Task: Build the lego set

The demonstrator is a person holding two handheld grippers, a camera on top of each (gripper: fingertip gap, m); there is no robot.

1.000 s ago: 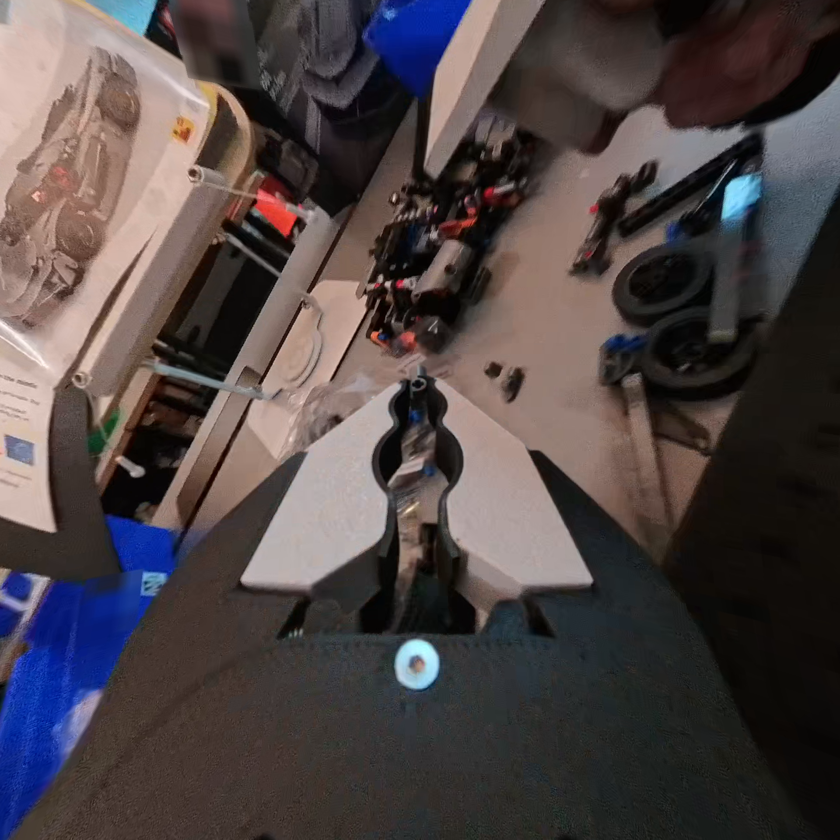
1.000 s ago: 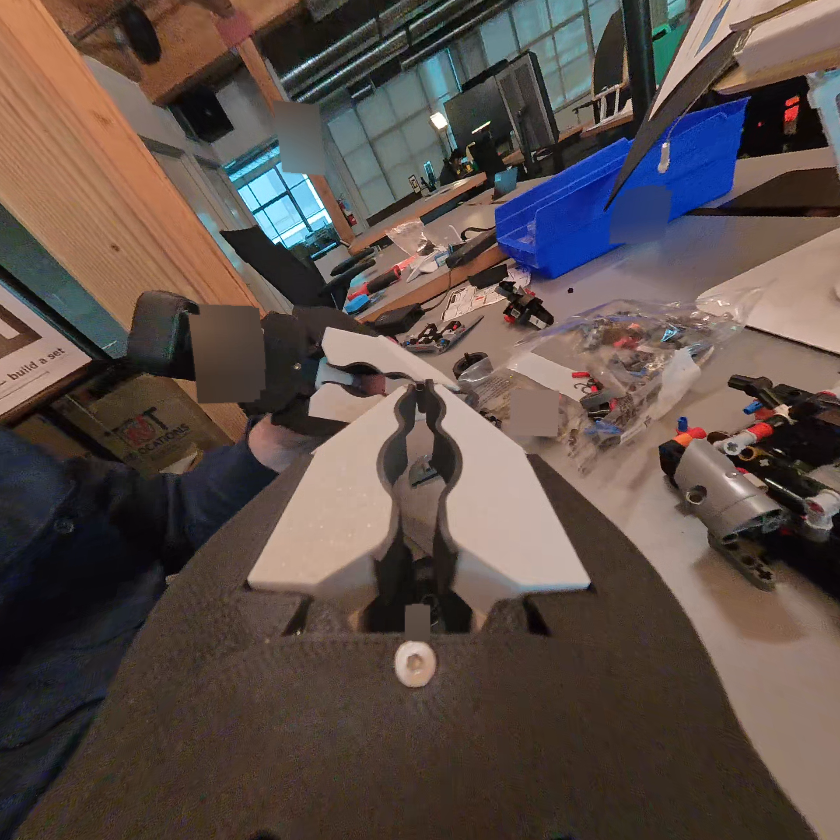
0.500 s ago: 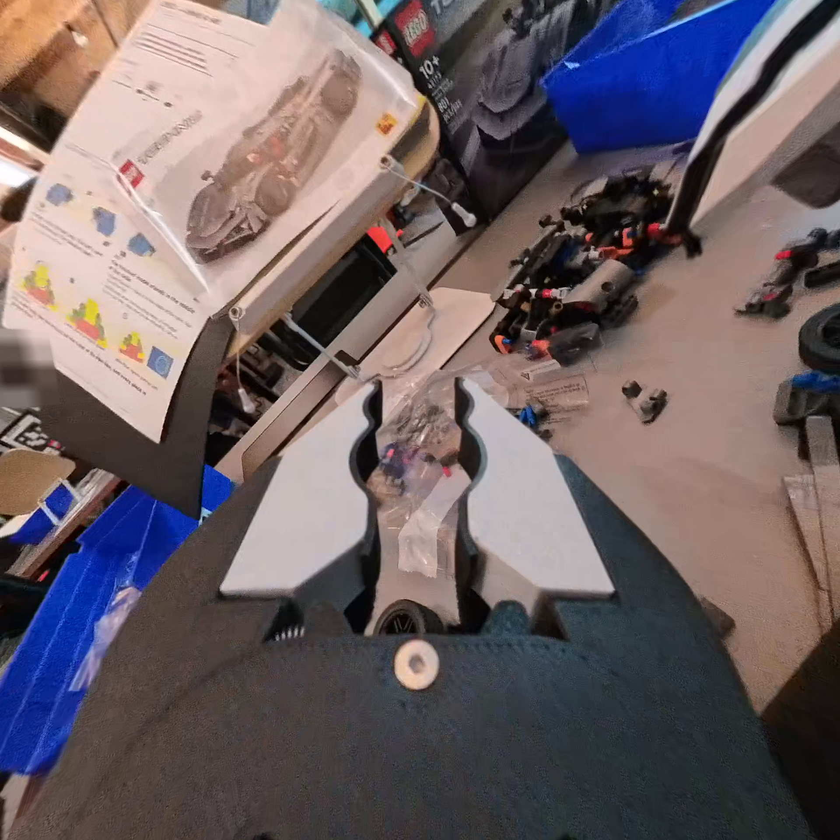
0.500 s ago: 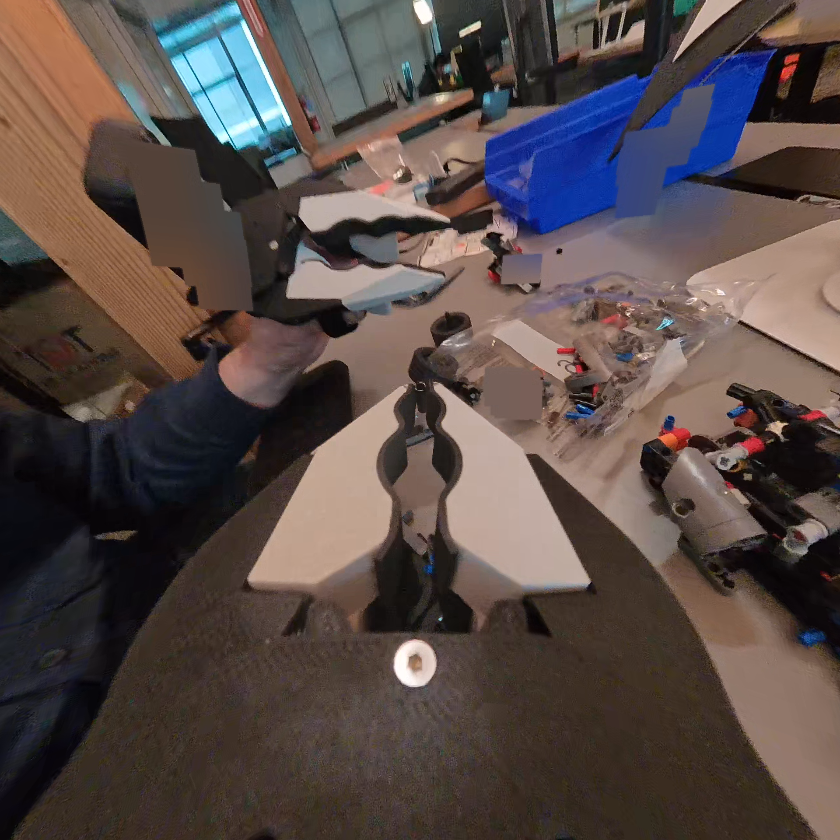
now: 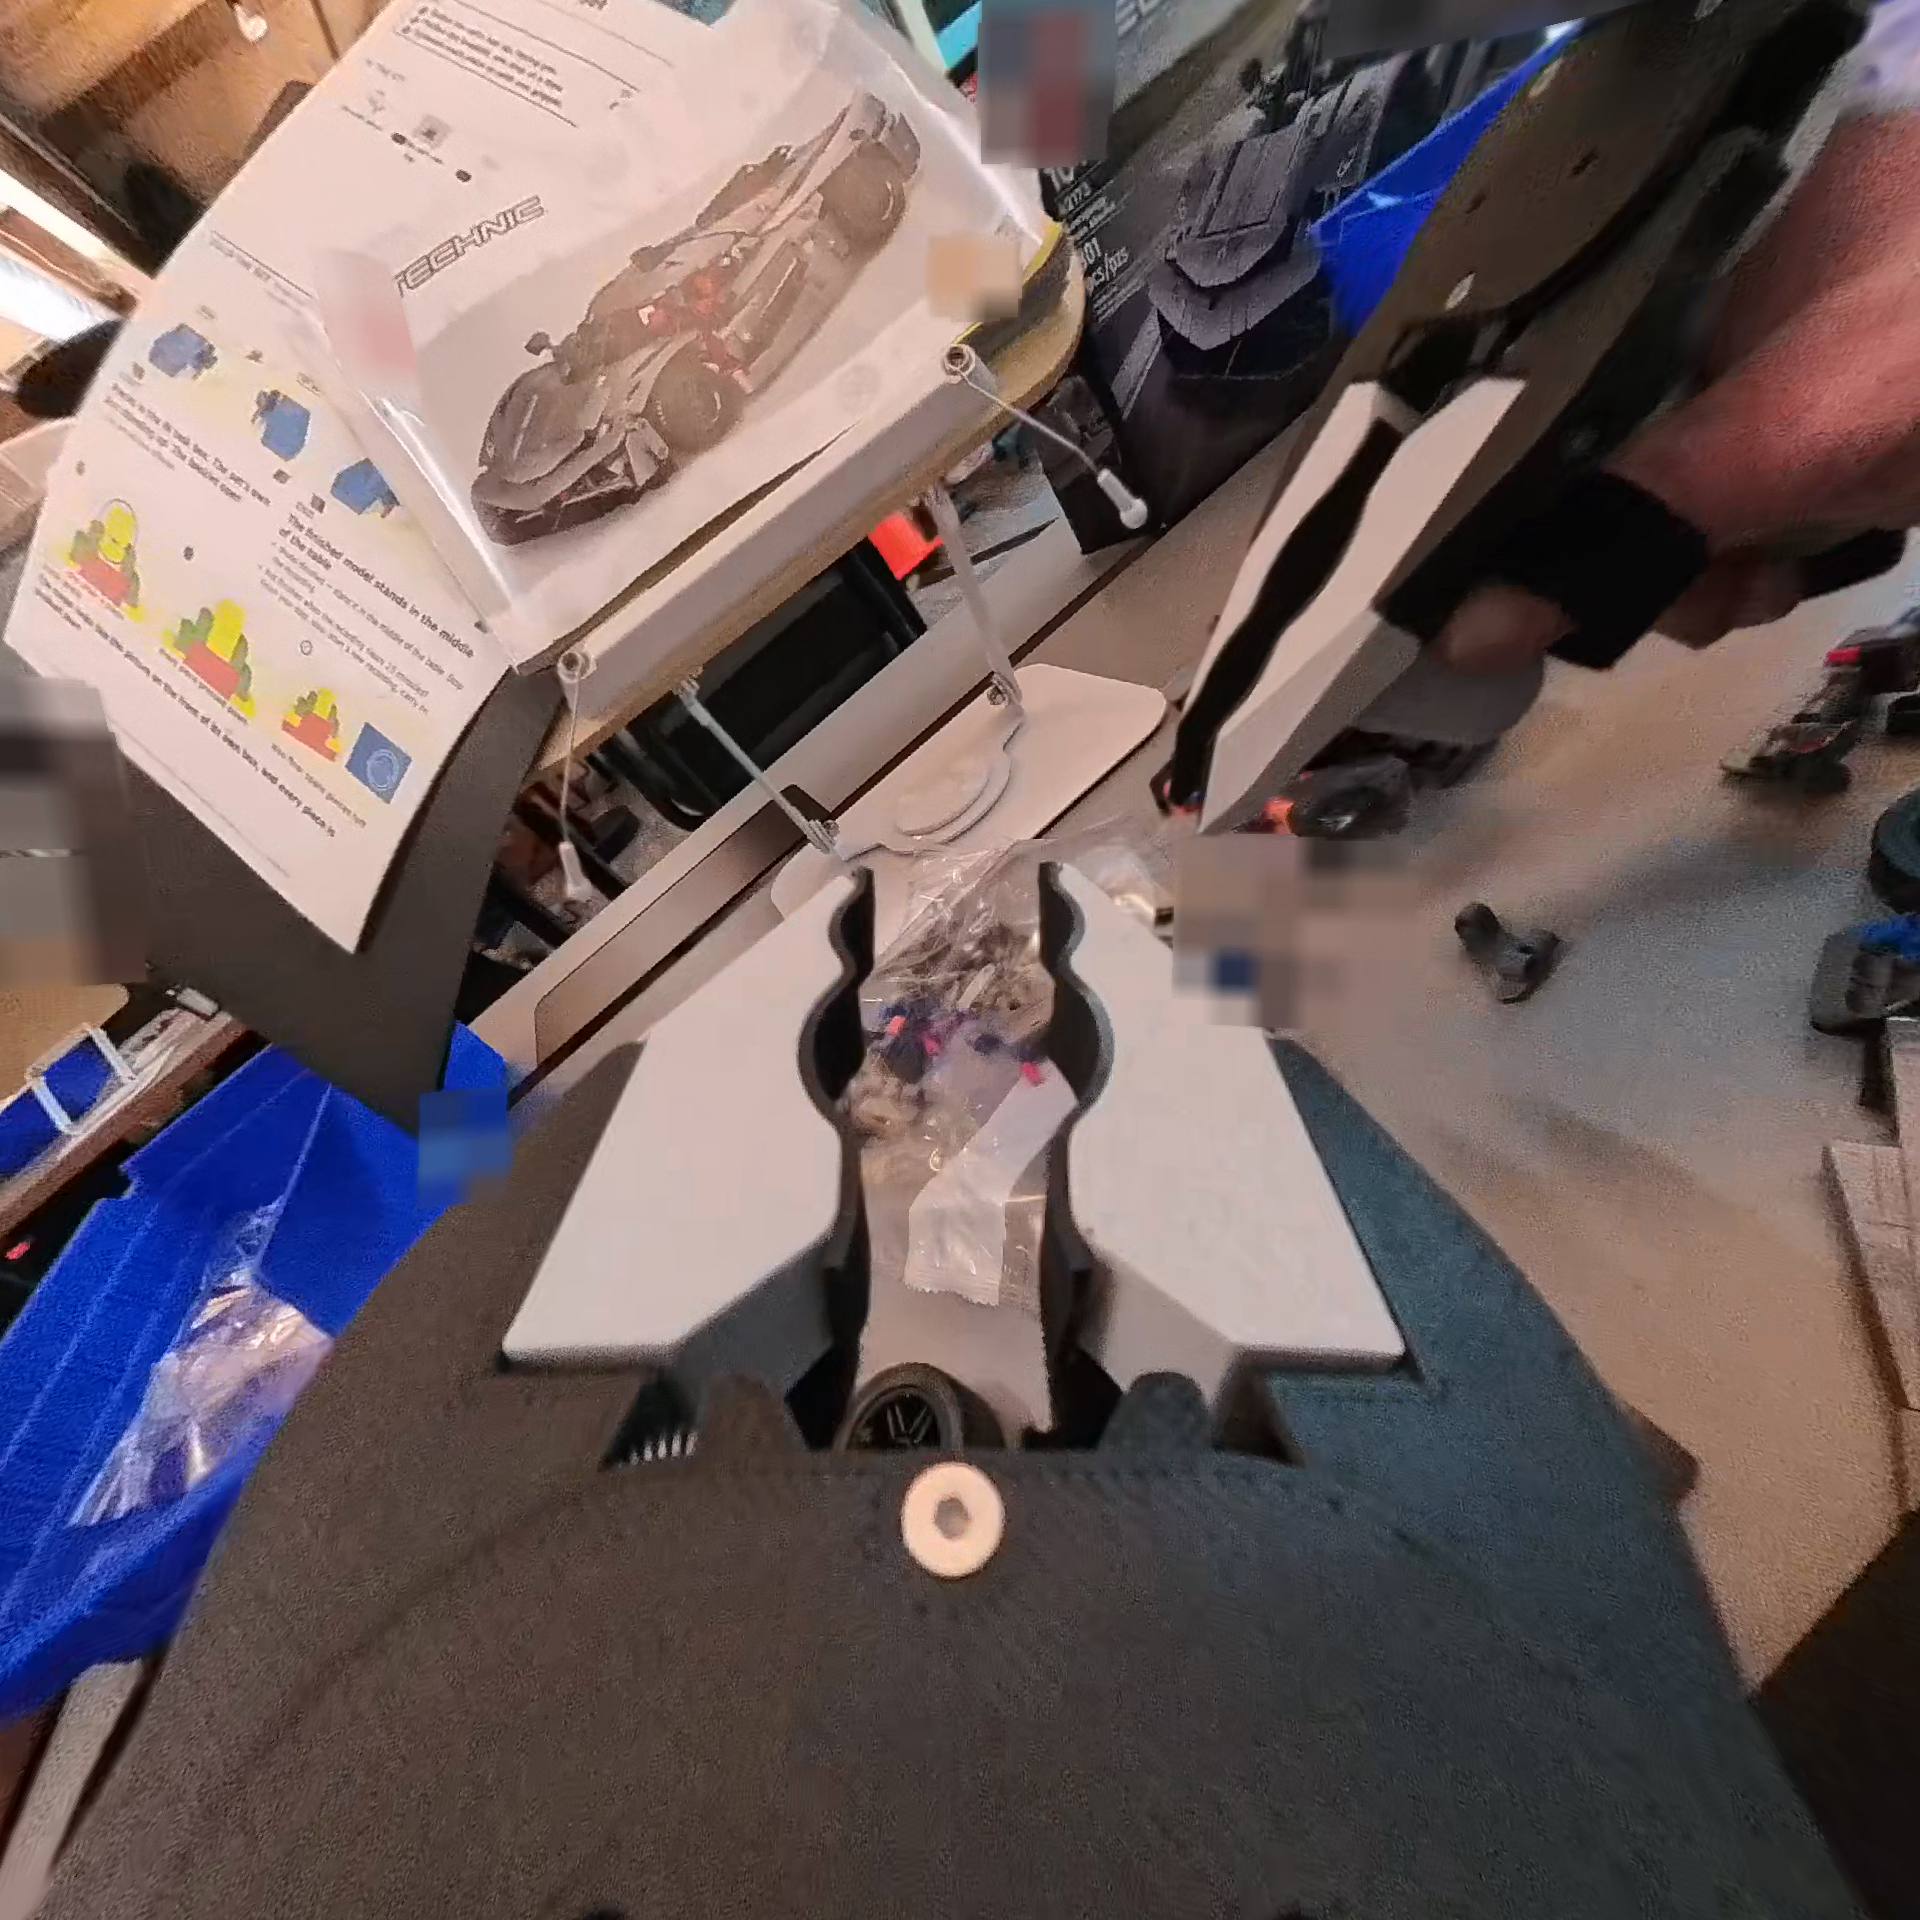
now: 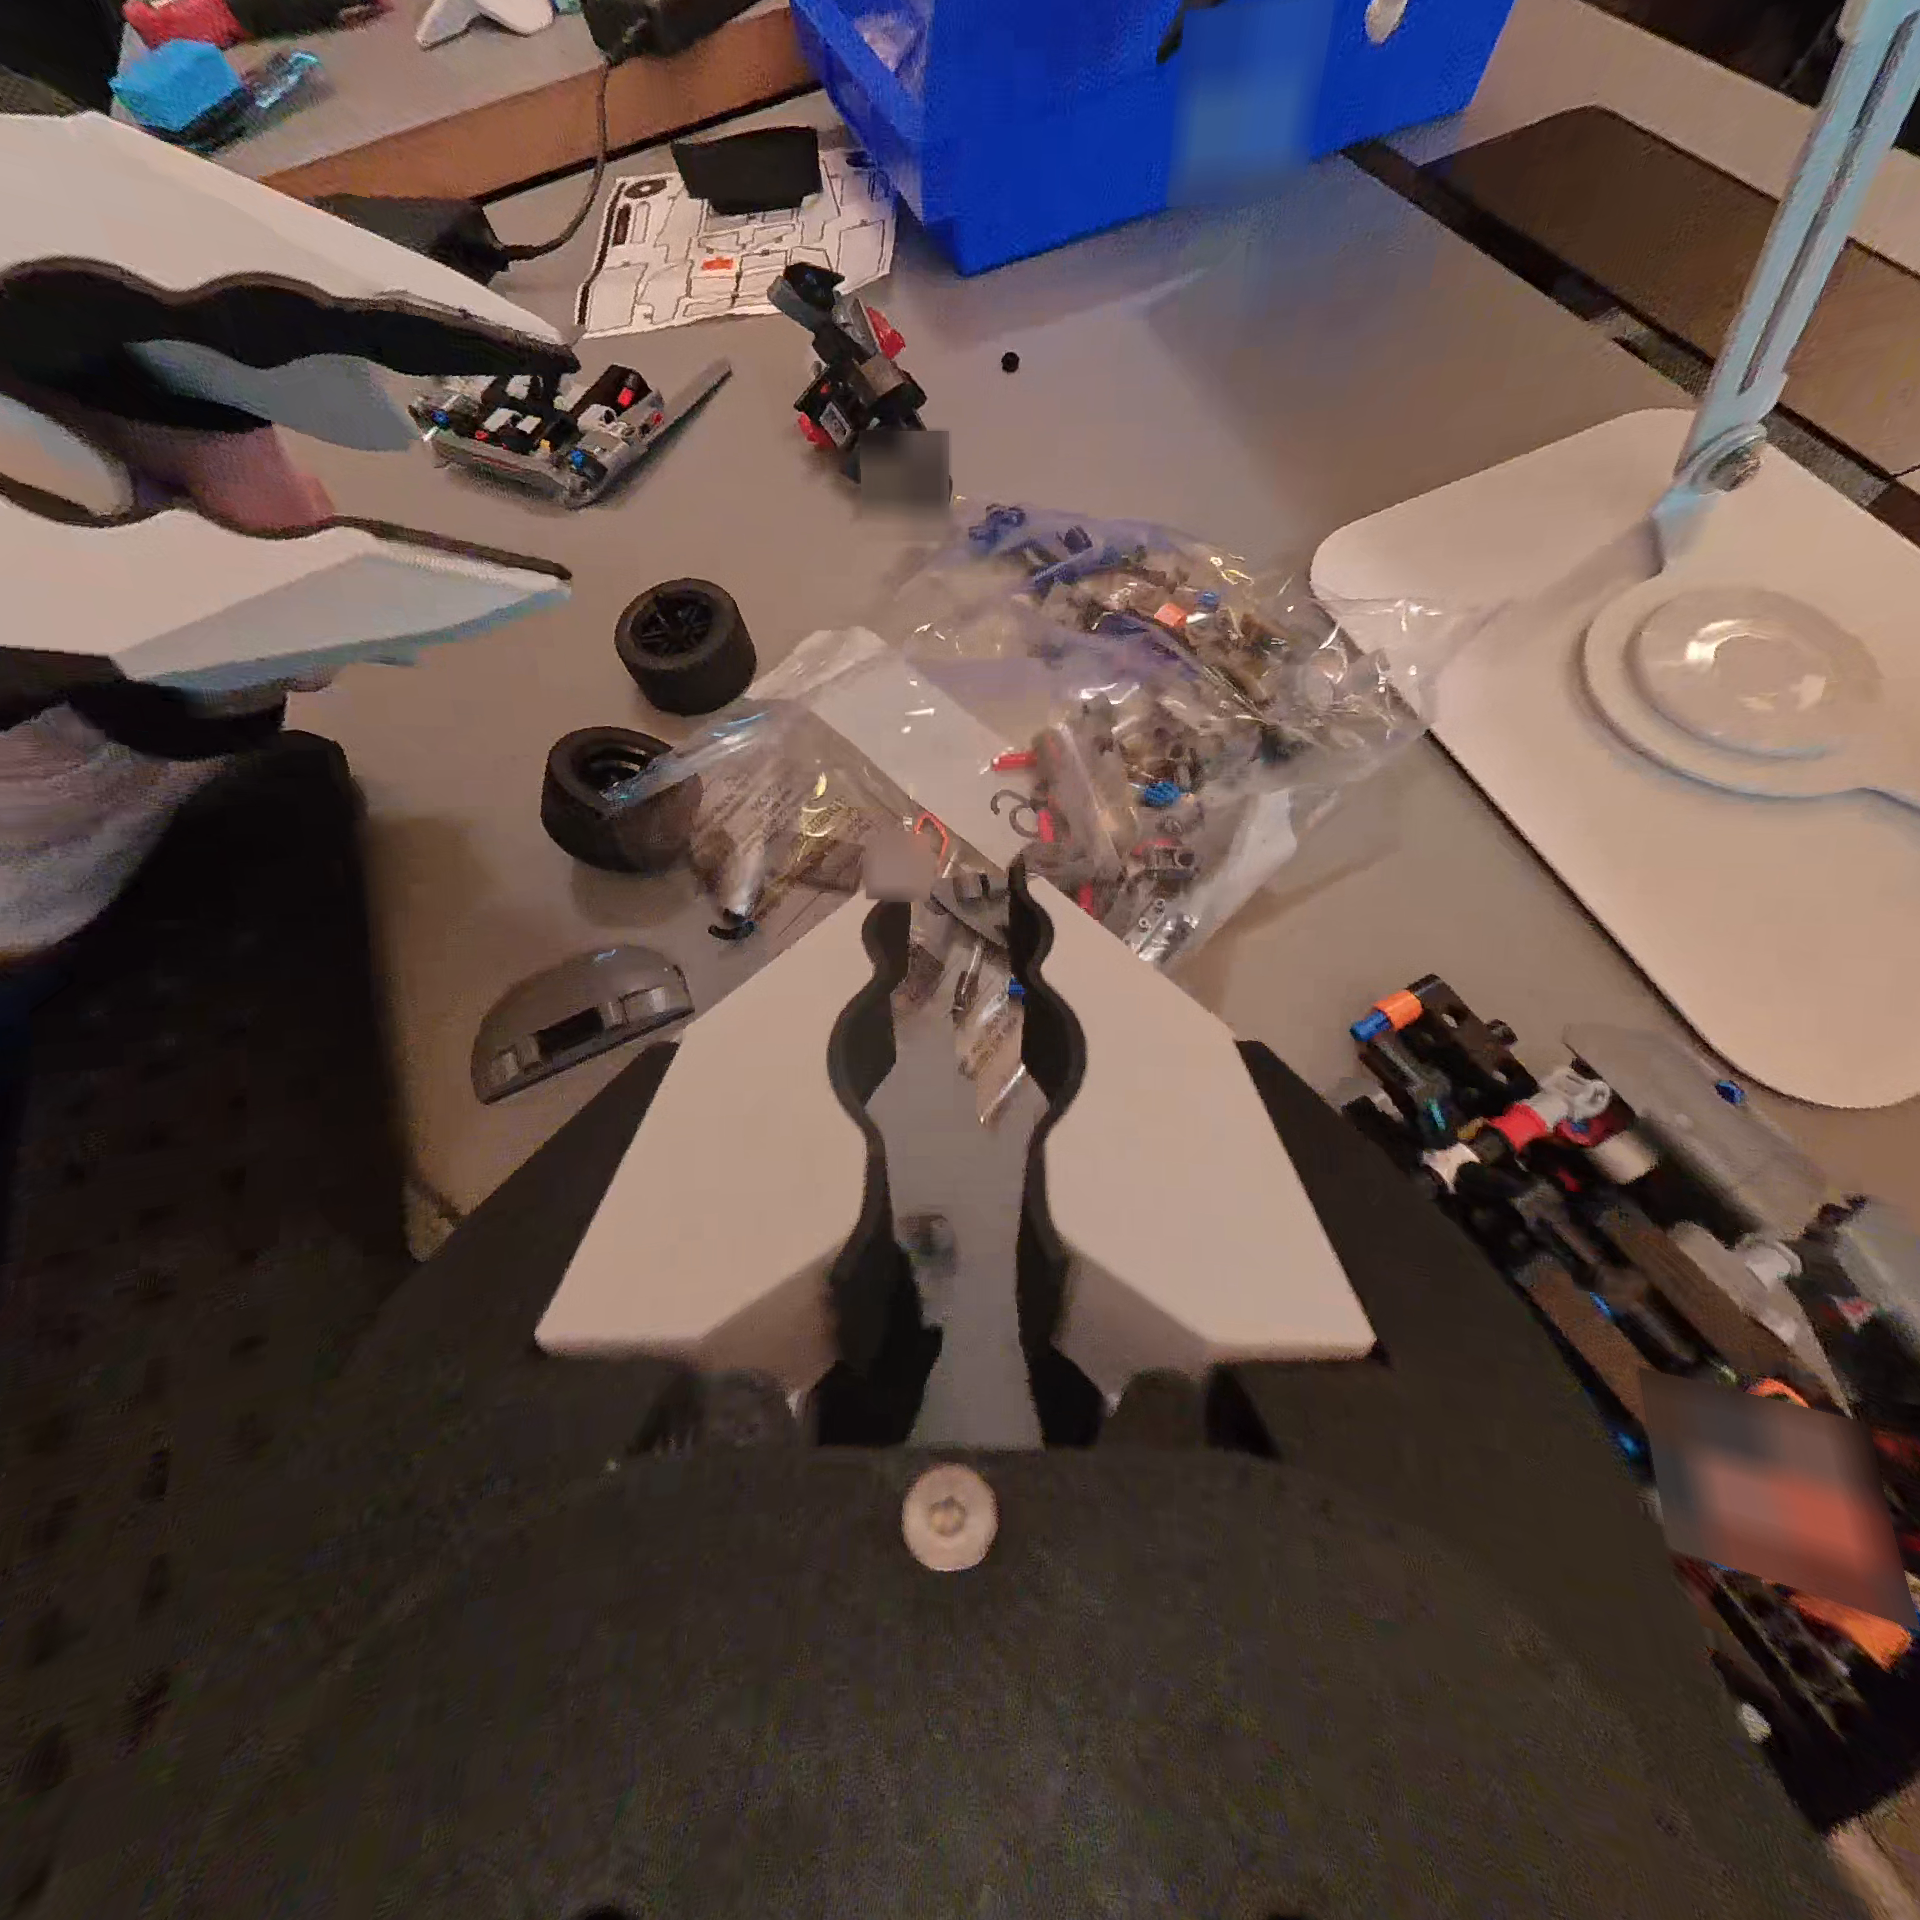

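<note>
My left gripper point(image 5: 951, 883) is open and holds nothing. It hovers over a clear bag of small Lego parts point(image 5: 956, 1039) on the grey table. It also shows in the right wrist view point(image 6: 566, 468), at the upper left, jaws wide apart. My right gripper point(image 6: 951, 899) is open and holds nothing, with its tips over the edge of the clear bags point(image 6: 1143, 675). It shows in the left wrist view point(image 5: 1190, 795) with a hand on it, its fingers a little apart. The partly built black chassis point(image 6: 1538, 1153) lies to its right.
Two black wheels point(image 6: 686, 644) and a grey curved panel point(image 6: 577, 1018) lie left of the bags. A grey sub-assembly point(image 6: 551, 426) and a small black-and-red one point(image 6: 852, 374) lie farther back. A blue bin point(image 6: 1091, 125) and a white stand base point(image 6: 1714, 727) border the area. Instruction sheets point(image 5: 623, 312) hang on the stand.
Both grippers have tipped down toward the table and the bags. The left jaws opened within the last second and stay open. The right jaws were shut half a second ago and are now apart.
</note>
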